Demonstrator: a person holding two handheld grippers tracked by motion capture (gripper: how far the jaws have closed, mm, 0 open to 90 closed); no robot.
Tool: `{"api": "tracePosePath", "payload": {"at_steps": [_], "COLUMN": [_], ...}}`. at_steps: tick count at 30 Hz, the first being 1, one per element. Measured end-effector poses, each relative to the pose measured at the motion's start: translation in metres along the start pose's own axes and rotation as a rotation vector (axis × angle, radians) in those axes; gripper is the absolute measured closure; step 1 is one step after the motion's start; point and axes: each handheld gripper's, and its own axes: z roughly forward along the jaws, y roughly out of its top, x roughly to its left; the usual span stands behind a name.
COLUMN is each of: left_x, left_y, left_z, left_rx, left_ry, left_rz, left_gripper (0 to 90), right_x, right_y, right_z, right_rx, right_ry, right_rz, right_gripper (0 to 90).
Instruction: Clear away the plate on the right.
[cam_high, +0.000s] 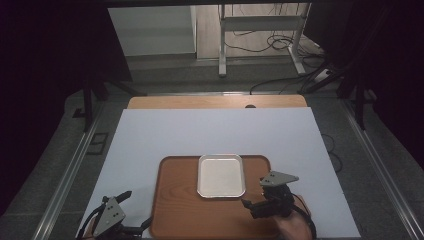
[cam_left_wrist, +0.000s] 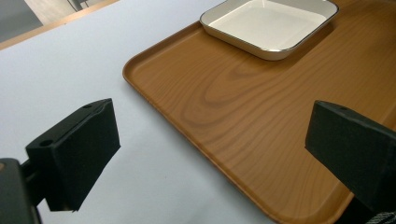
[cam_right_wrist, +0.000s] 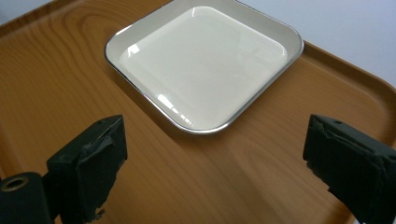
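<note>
A brown wooden tray (cam_high: 180, 200) lies on the near part of the white table sheet. On its far middle sits a square white dish (cam_high: 221, 175) with a metal rim, and nothing is in it. My left gripper (cam_high: 137, 209) is at the tray's near left corner, open. In the left gripper view the left gripper (cam_left_wrist: 210, 154) straddles the edge of the tray (cam_left_wrist: 224, 107), with the dish (cam_left_wrist: 271, 23) farther off. My right gripper (cam_high: 252, 192) hovers over the tray's right side, open. In the right gripper view the right gripper (cam_right_wrist: 215, 158) faces the dish (cam_right_wrist: 201, 60) with nothing between its jaws.
The white sheet (cam_high: 210, 130) covers most of the table, and a strip of wooden tabletop (cam_high: 215, 102) shows at the far edge. Beyond it are the floor, cables and a metal stand (cam_high: 222, 45). Dark curtains close both sides.
</note>
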Motion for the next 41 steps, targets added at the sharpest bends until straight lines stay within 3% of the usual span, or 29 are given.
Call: {"api": "tracePosePath", "payload": {"at_steps": [25,41], "left_x": [0.000,0.000], "left_y": [0.000,0.000], "left_z": [0.000,0.000], "left_rx": [-0.001,0.001], "left_ry": [-0.002,-0.002], "left_rz": [0.001,0.003], "left_gripper": [2.6,2.6], "right_x": [-0.016,-0.028], "right_y": [-0.031,-0.054], "right_z": [-0.039,-0.054], "right_rx": [-0.040,-0.020], "right_ry": [-0.076,-0.098], "right_rz": [0.045,0.102], "right_gripper": [0.7,0.4]}}
